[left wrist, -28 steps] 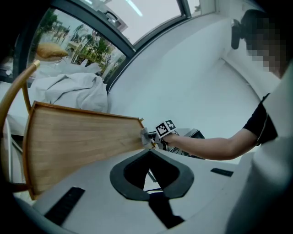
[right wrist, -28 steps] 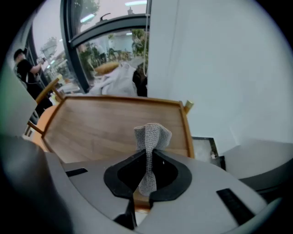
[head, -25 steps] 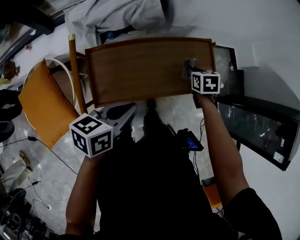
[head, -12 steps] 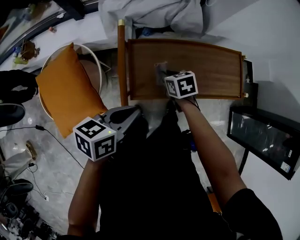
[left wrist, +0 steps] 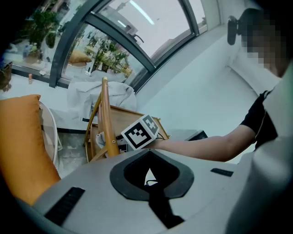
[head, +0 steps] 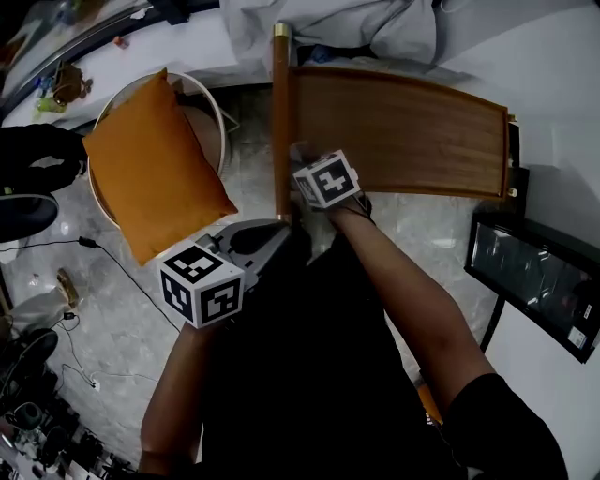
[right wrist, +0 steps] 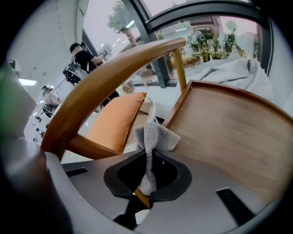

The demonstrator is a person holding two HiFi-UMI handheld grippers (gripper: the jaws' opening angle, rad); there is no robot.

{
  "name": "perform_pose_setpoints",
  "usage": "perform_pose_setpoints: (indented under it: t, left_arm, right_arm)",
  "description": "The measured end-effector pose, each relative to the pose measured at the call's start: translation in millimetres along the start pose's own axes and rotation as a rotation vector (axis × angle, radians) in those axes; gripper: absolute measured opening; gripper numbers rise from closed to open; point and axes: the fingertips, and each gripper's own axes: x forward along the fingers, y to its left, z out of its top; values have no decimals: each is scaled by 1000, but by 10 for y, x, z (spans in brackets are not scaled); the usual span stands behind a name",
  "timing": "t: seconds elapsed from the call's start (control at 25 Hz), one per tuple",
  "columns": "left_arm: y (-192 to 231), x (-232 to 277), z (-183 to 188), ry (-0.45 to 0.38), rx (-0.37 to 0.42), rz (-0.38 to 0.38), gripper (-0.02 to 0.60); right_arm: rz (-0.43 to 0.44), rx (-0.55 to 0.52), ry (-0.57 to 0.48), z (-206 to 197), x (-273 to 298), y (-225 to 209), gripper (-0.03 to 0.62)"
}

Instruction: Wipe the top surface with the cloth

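Observation:
The brown wooden top (head: pixel 412 131) with a raised rim lies ahead of me in the head view. My right gripper (head: pixel 305 159) is at its left end beside an upright wooden post (head: pixel 280 112), shut on a grey knitted cloth (right wrist: pixel 154 137). The cloth bunches out from the jaws onto the near left edge of the wooden top (right wrist: pixel 229 128). My left gripper (head: pixel 267 236) hangs lower and nearer to me, off the top, shut with nothing in it. In the left gripper view, the right gripper's marker cube (left wrist: pixel 141 131) shows by the post (left wrist: pixel 108 119).
An orange cushion (head: pixel 155 159) rests on a round white chair left of the top. White sheets (head: pixel 356 28) are heaped behind it. A dark glass-fronted cabinet (head: pixel 534 281) stands at the right. Cables (head: pixel 84 246) lie on the marble floor.
My right gripper has dragged the cloth along the top from its right end to its left end. My left gripper has stayed low beside me.

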Motion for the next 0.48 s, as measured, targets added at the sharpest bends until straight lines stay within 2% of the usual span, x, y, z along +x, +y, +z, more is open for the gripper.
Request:
perform_pose_setpoints:
  t: [0.4, 0.48]
  left_arm:
    - [-5, 76, -3, 3, -13, -12, 12]
    - [-19, 107, 18, -2, -14, -12, 11]
  right_arm:
    - [-23, -47, 35, -119, 54, -31, 41]
    - [-17, -101, 40, -130, 61, -17, 41]
